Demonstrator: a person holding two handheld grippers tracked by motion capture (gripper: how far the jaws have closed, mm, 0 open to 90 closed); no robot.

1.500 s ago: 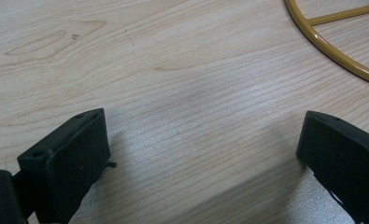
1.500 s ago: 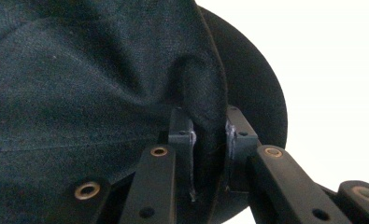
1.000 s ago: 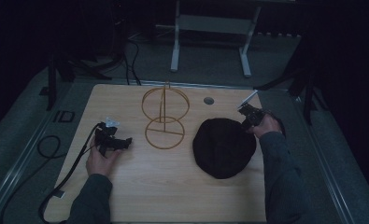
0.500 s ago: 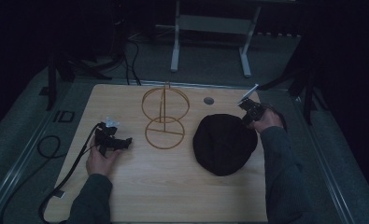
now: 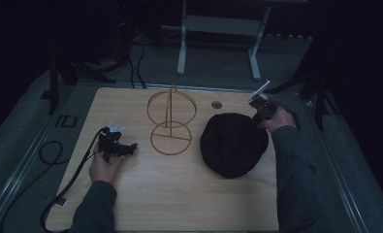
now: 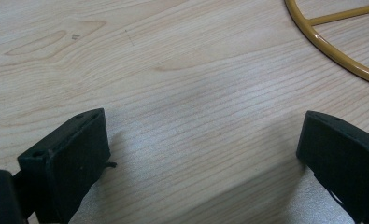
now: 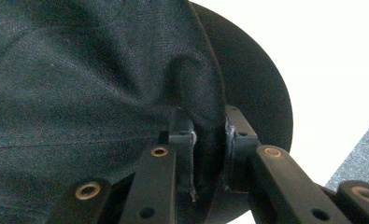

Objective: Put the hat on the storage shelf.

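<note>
Pinching fold of black hat (image 5: pixel 233 144) at its far right edge, right tool (image 5: pixel 263 112) clamped tight on fabric (image 7: pixel 205 140). Hat lay on right part of wooden counter (image 5: pixel 179 194), just beside gold wire stand (image 5: pixel 170 121). Left tool (image 5: pixel 125 148) rested on counter at left, jaws wide apart, nothing between them, stand's ring (image 6: pixel 334 49) near.

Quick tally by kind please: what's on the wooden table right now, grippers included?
Black fabric hat, a fold of it pinched in the right gripper: 1
Gold wire hat stand with two rings: 1
Small round grey grommet in the tabletop: 1
Handheld black two-jaw grippers, the left gripper with jaws apart over bare wood: 2
Total: 5
</note>
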